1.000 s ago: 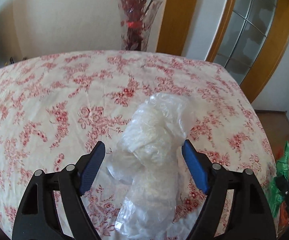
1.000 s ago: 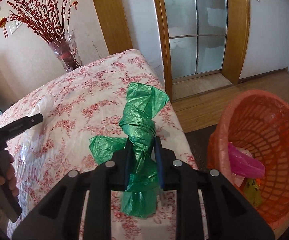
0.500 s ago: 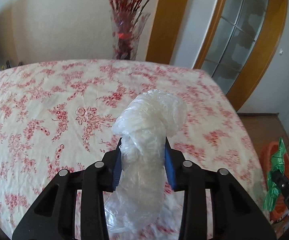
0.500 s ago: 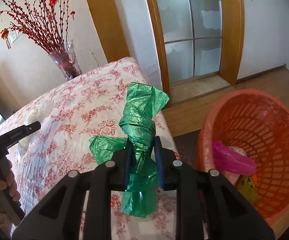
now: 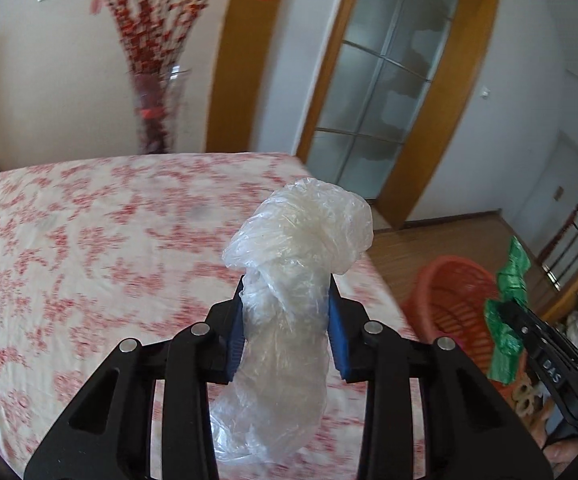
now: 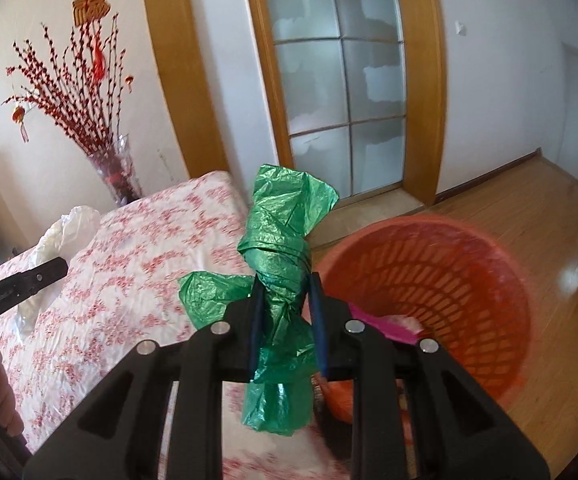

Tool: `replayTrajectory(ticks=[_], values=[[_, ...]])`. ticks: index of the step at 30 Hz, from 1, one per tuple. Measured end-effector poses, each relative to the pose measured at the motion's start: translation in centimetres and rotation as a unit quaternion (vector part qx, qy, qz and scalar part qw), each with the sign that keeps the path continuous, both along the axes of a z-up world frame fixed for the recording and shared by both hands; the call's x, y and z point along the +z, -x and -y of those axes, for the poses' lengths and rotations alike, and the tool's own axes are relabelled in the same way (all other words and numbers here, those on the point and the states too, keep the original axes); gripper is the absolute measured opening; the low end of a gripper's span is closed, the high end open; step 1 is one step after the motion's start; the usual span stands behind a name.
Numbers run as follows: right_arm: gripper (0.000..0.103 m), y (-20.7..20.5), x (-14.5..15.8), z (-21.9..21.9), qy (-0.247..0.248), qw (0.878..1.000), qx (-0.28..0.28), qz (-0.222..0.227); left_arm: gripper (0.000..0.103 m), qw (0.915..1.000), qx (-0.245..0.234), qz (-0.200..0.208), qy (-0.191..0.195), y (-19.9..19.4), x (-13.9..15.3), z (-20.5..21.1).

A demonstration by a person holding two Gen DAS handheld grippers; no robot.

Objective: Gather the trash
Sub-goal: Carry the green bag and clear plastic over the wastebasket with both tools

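My left gripper [image 5: 287,312] is shut on a crumpled clear plastic bag [image 5: 289,280] and holds it above the floral tablecloth [image 5: 89,240]. My right gripper [image 6: 285,308] is shut on a twisted green plastic bag [image 6: 281,248], held near the table's right edge beside the orange basket [image 6: 429,272]. The basket stands on the floor and holds pink trash [image 6: 381,324]. In the left wrist view the basket [image 5: 457,300] and the green bag [image 5: 505,320] show at the right. In the right wrist view the clear bag [image 6: 69,228] and left gripper show at the left.
A glass vase of red branches [image 6: 117,176] stands at the table's far edge by the wall. A glass-panelled door [image 6: 341,80] with a wooden frame is behind the table. Wooden floor [image 6: 549,216] spreads to the right of the basket.
My left gripper closed on the clear bag, lifted it off the table and swung right toward the basket. My right gripper carried the green bag right, closer to the basket.
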State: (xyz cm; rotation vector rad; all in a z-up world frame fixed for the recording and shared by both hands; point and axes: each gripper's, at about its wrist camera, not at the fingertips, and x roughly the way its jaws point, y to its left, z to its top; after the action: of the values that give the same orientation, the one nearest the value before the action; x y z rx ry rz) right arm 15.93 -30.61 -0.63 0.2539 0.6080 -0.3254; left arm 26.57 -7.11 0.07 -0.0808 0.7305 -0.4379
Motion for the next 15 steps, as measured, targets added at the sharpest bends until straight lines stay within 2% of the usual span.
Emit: replayTrajectory(ticks=[8,15], values=[[0.022,3.9,1.2,2.8,0.017,0.999,-0.036,0.020,0.035,0.9984,-0.055,0.010,0.010,3.0,0.8,4.4],[0.022,5.5,0.7,5.2,0.012,0.998,-0.061,0.021,0.035,0.9953,-0.095,-0.003,0.021,4.2,0.3,8.2]])
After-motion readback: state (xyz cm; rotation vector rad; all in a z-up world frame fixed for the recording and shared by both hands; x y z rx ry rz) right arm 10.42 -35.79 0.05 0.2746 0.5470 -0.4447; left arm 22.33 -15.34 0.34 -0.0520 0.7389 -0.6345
